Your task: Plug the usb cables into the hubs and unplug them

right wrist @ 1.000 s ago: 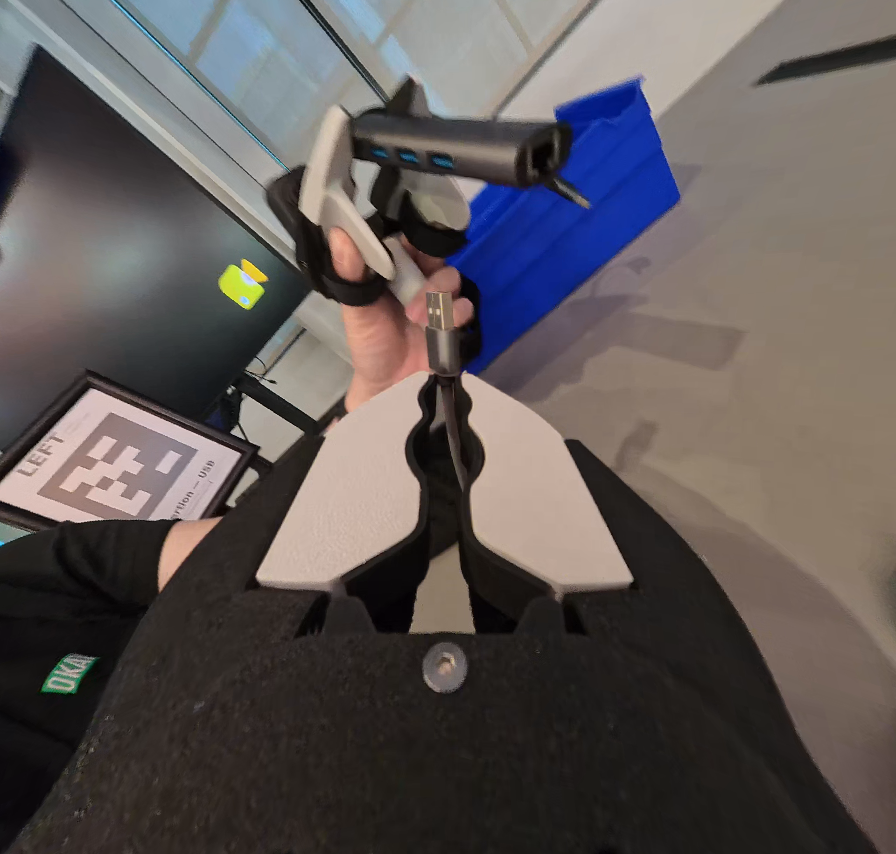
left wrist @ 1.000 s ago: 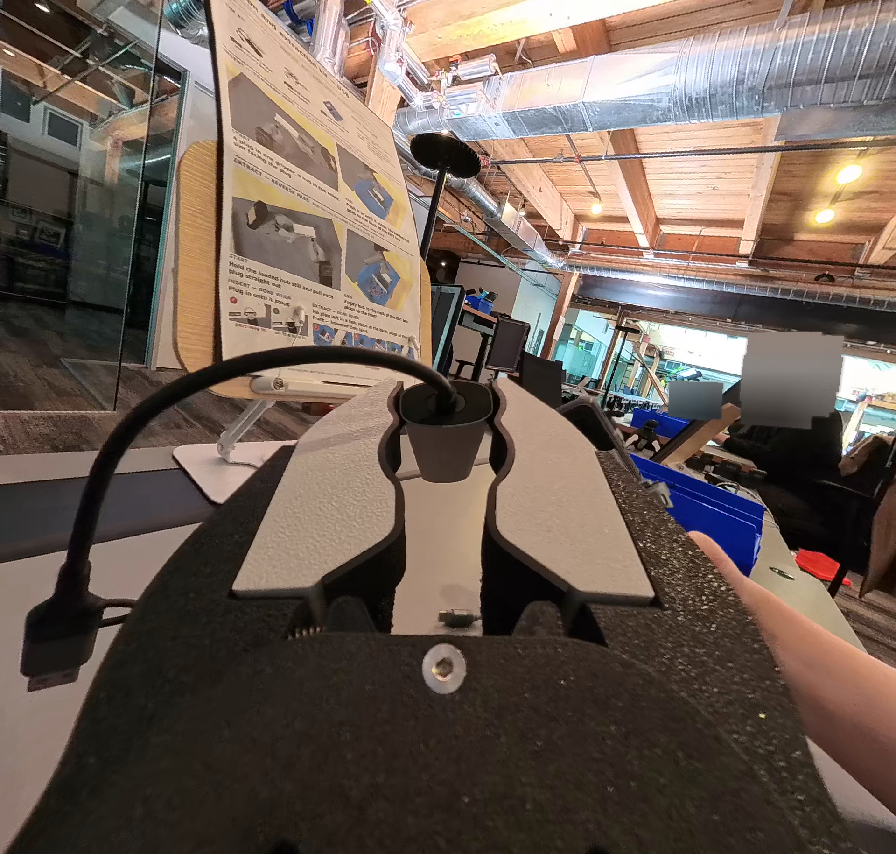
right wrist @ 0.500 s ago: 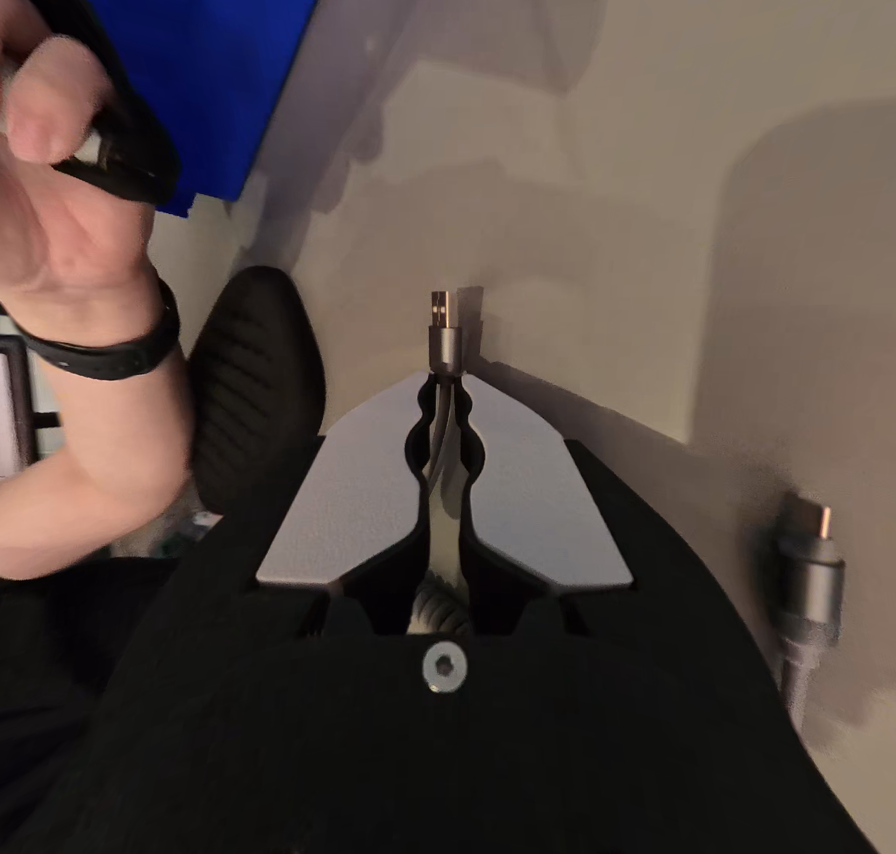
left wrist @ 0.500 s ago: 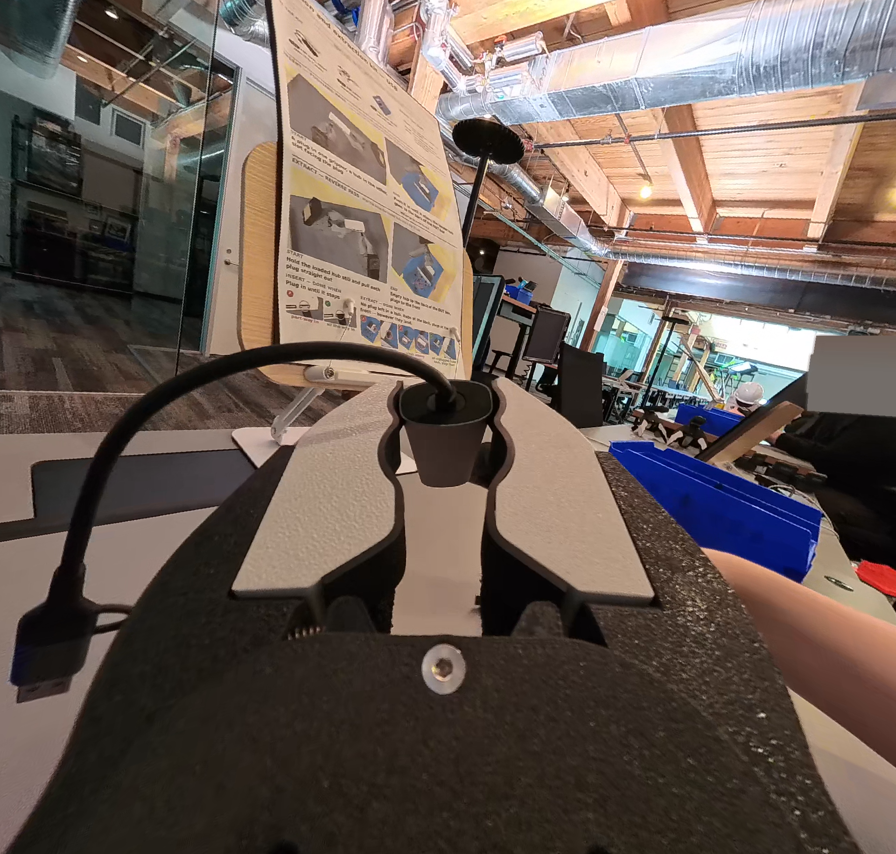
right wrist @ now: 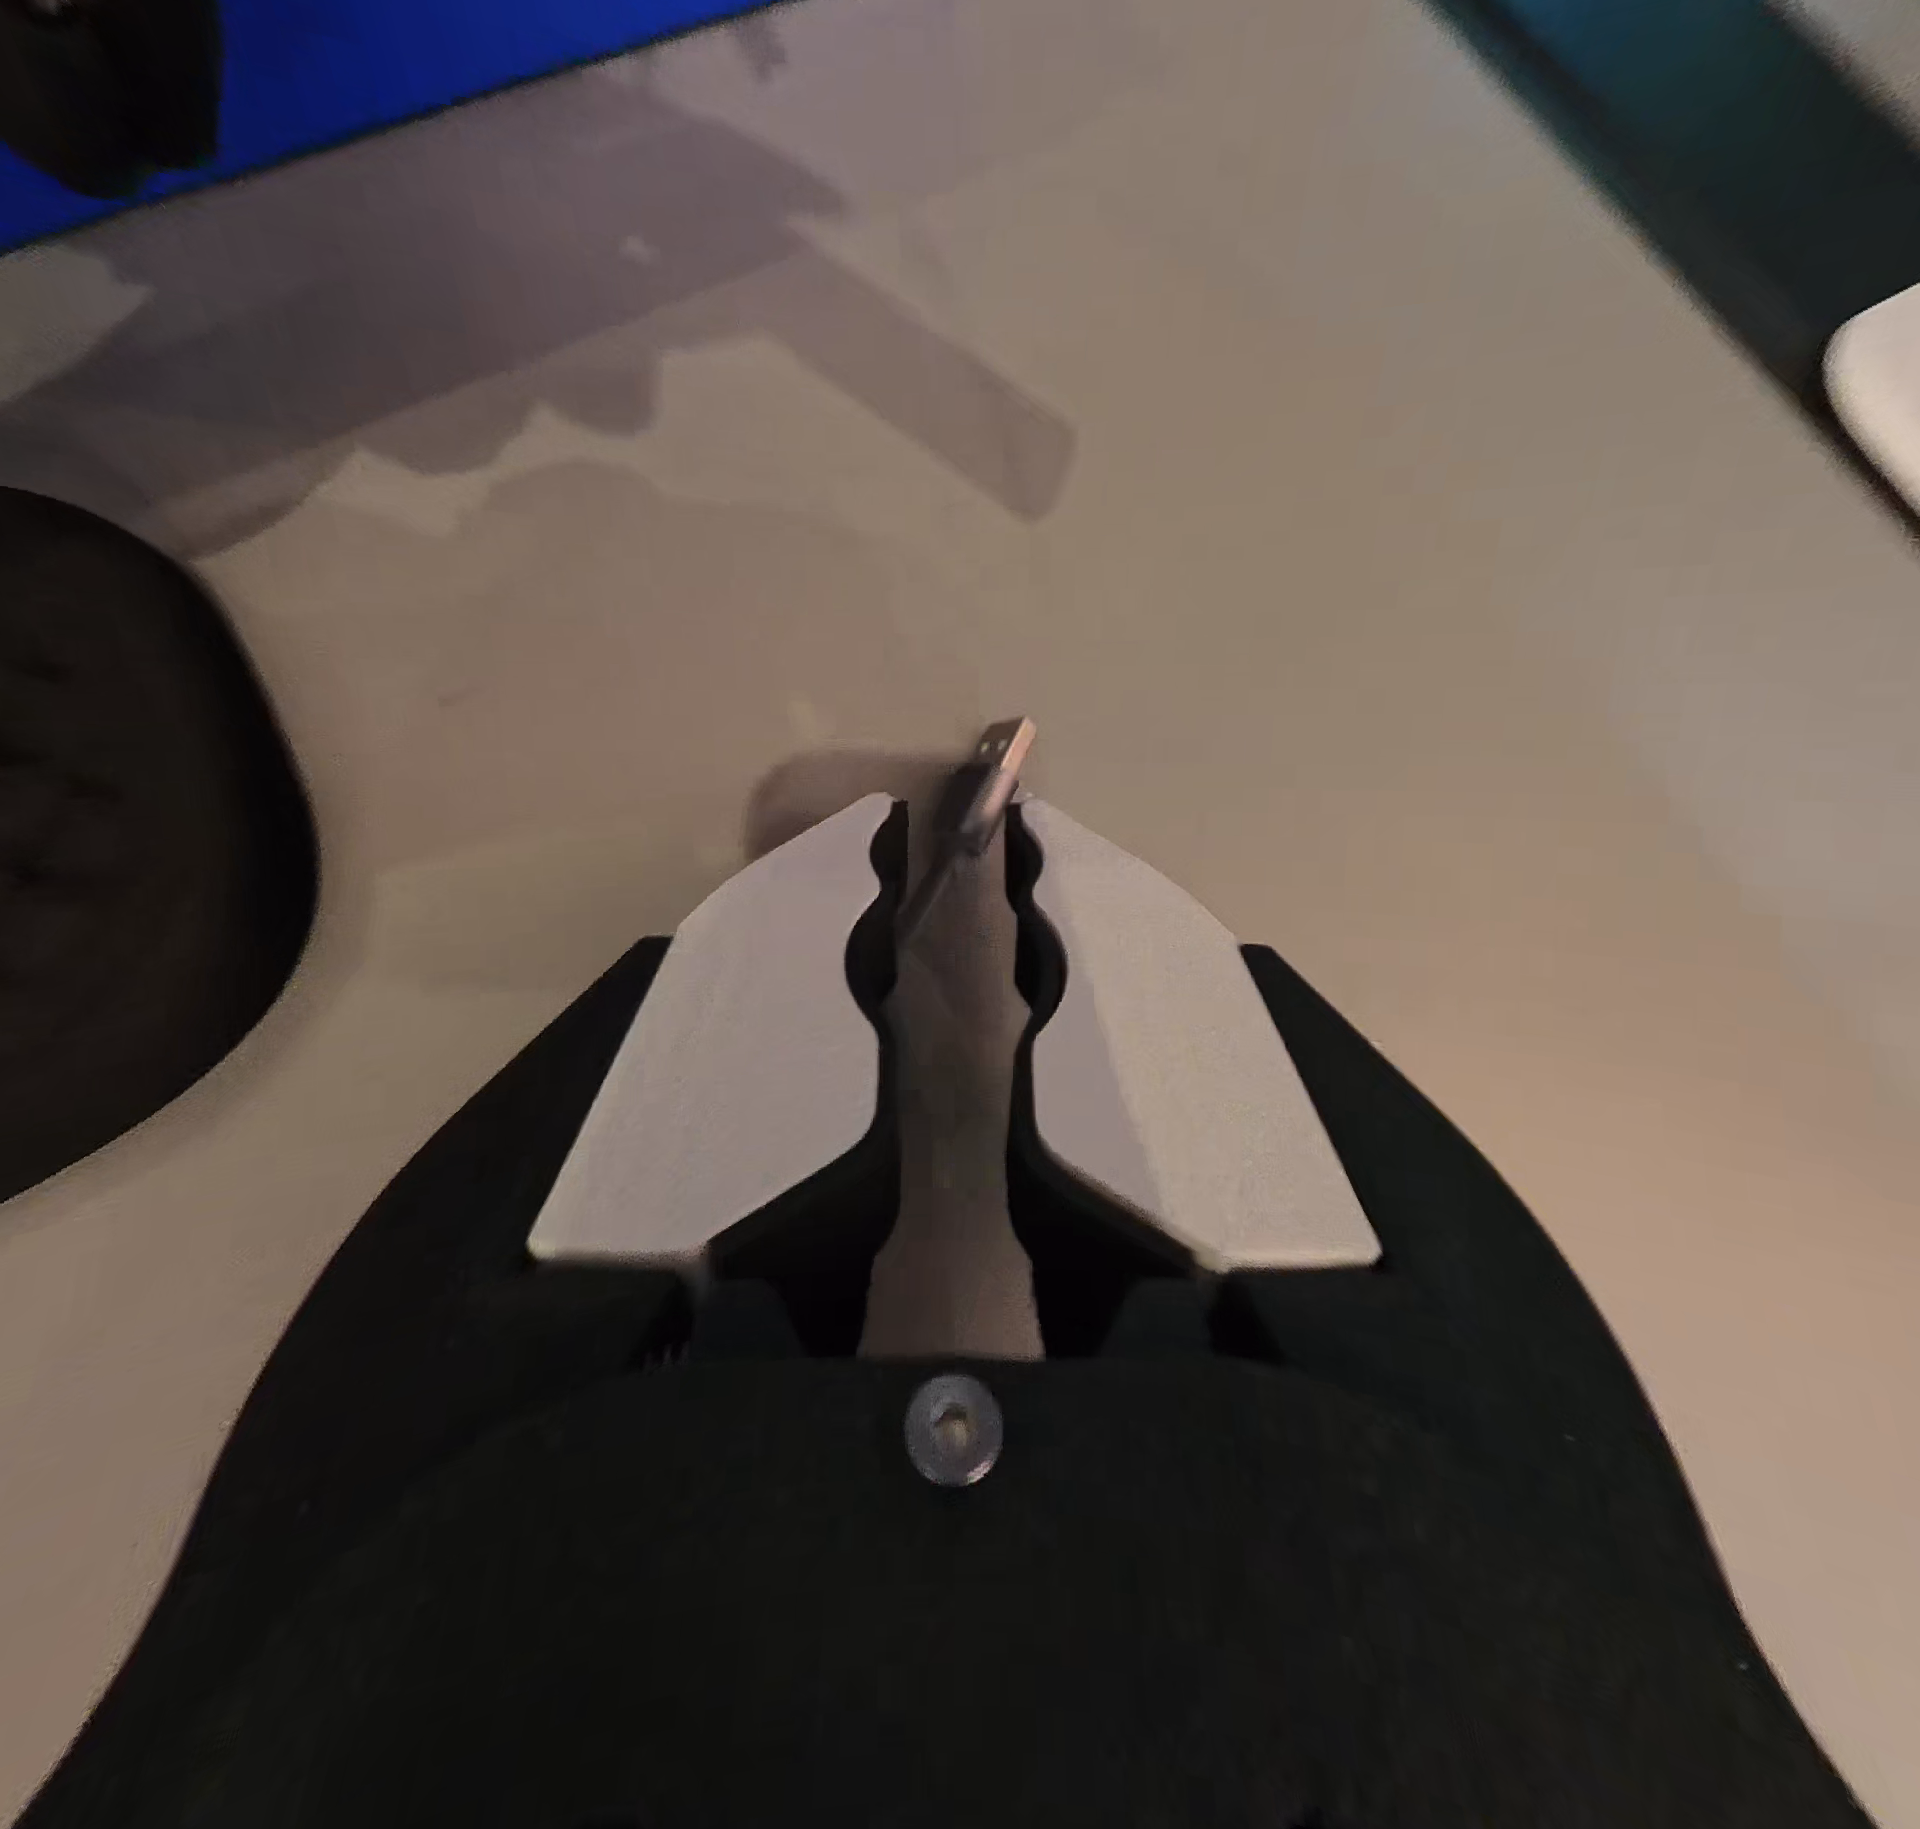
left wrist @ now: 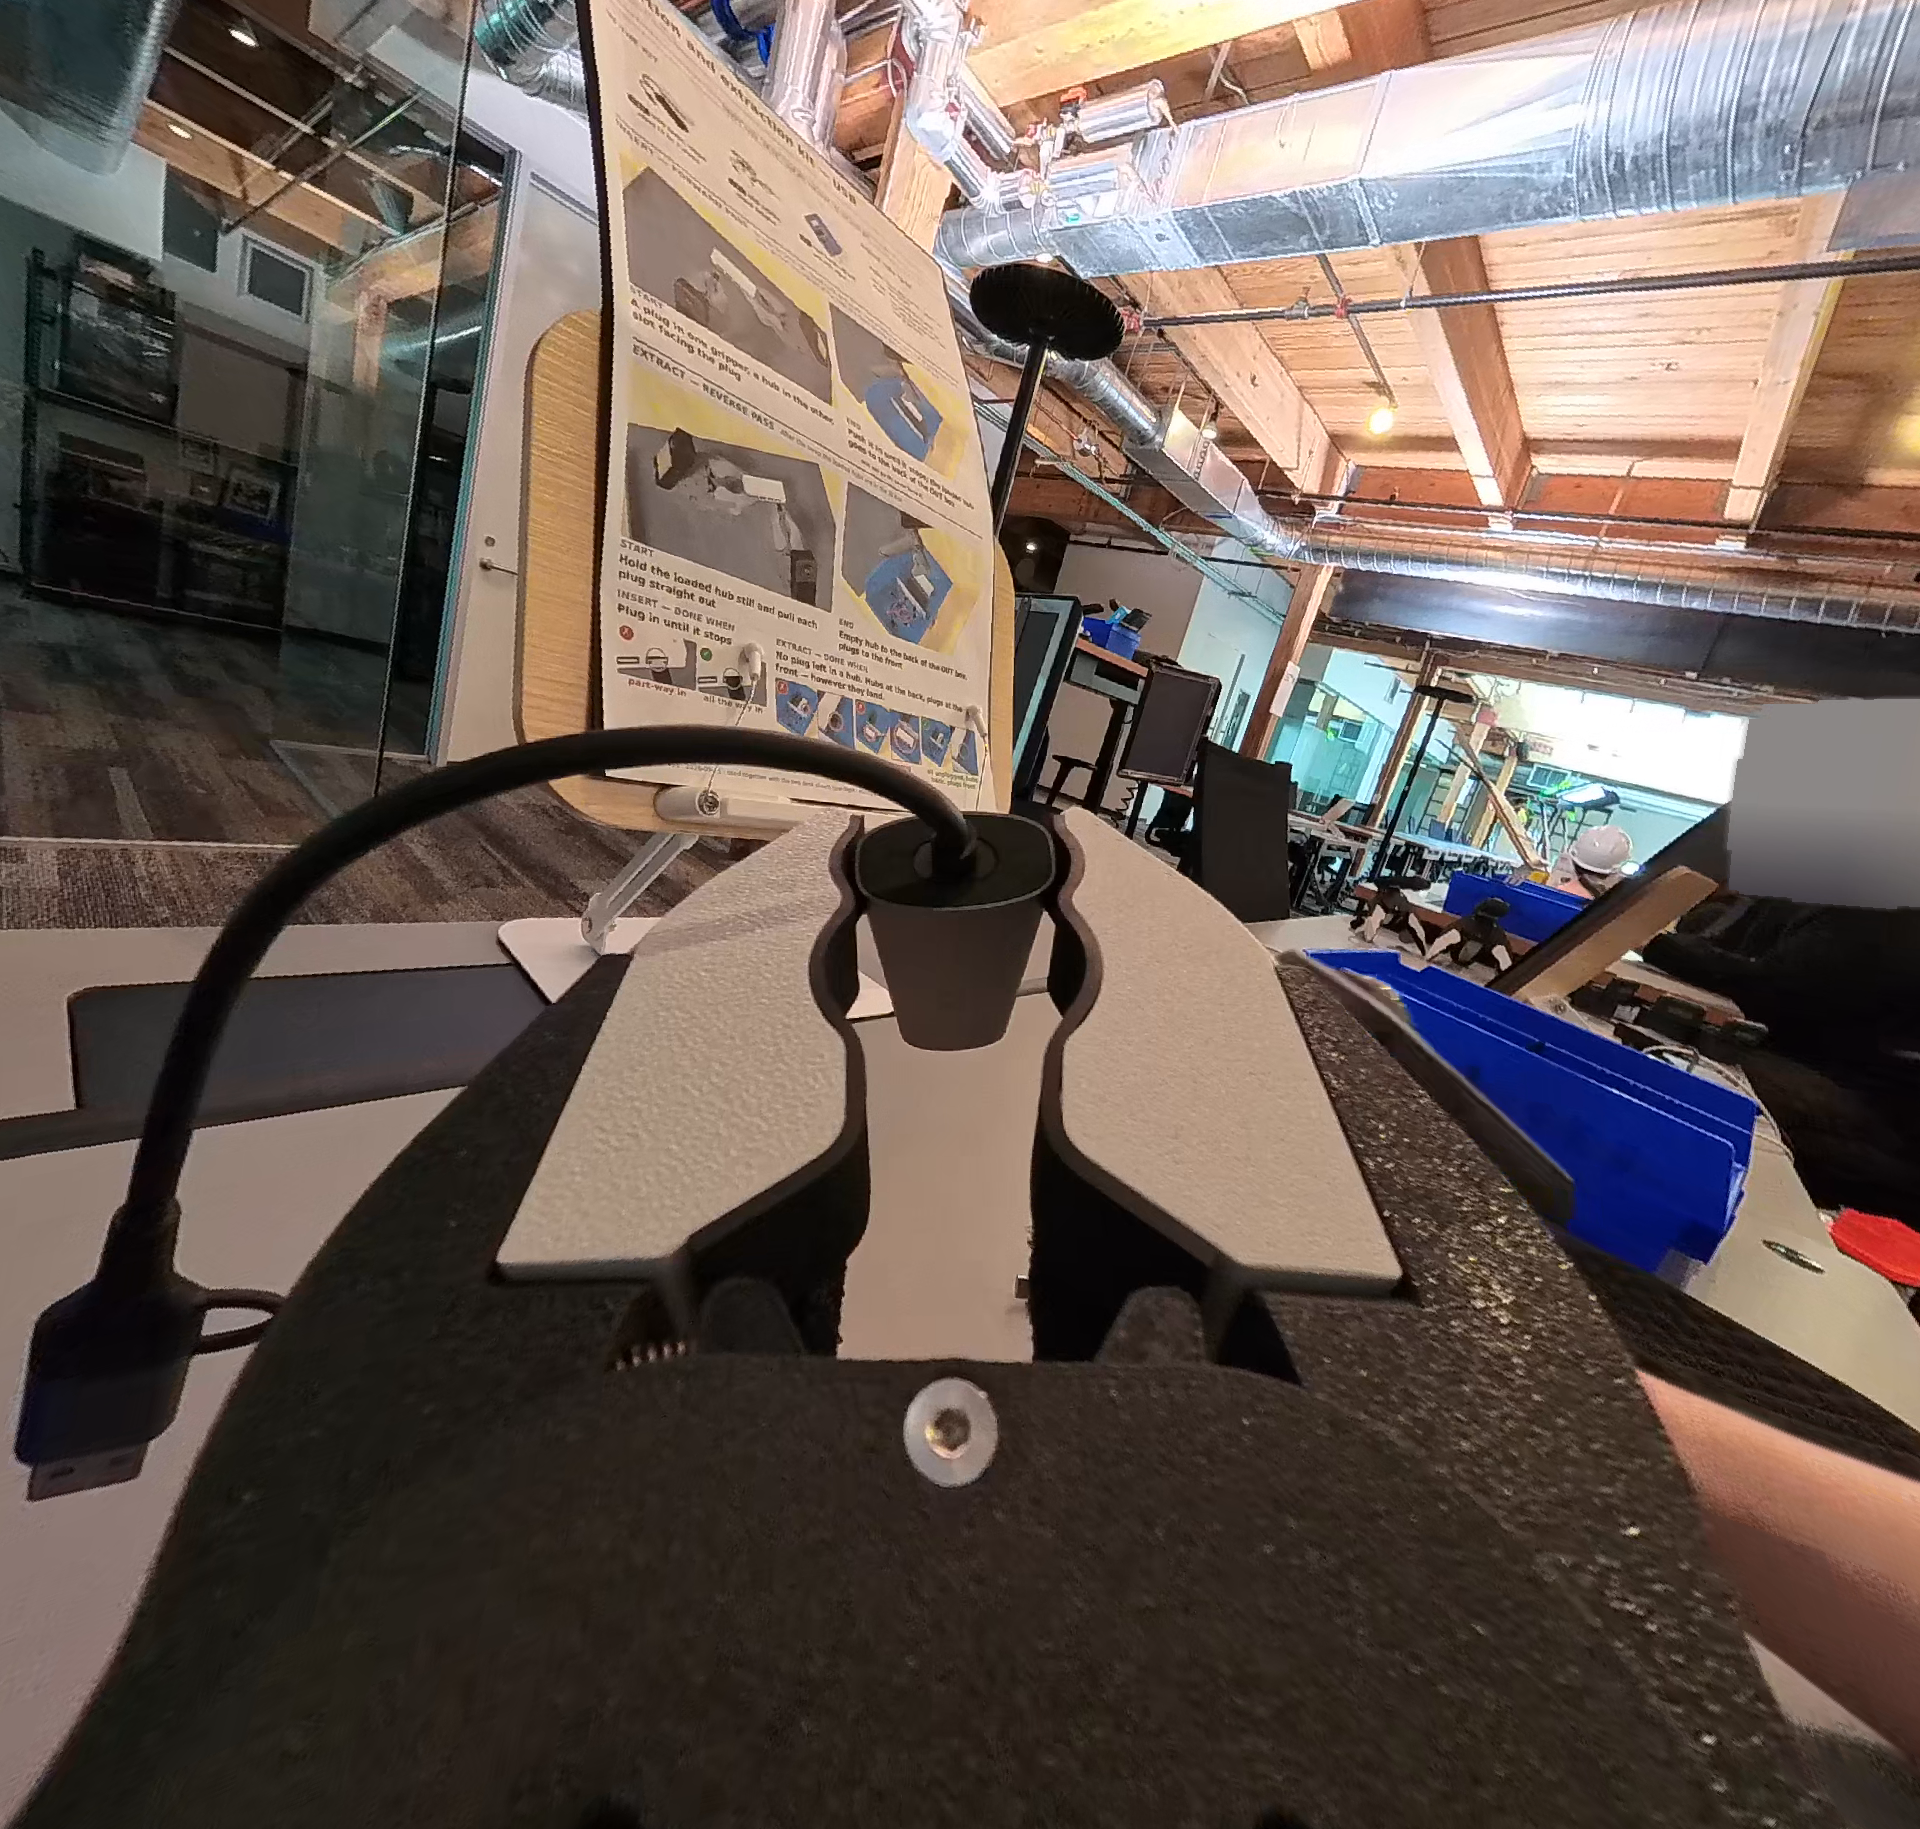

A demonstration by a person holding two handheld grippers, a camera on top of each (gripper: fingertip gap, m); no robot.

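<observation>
Since 0.5 s earlier, the right gripper [right wrist: 954,811] has swung low over the tabletop [right wrist: 1351,636] and its fingers have parted, so the USB plug [right wrist: 995,767] tilts loose between them: release seems underway. Left gripper [left wrist: 954,849] fingers clamp the hub [left wrist: 951,932], level, facing the instruction sheet [left wrist: 769,429].

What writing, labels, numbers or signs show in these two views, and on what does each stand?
Instruction sheet on the wooden stand: printed title, headings and picture captions, legible; I do not copy writing out.
Its bottom line: too small to read.
Hub in the left gripper: no markings visible.
Right wrist view: none; the USB plug is bare and blurred.
</observation>
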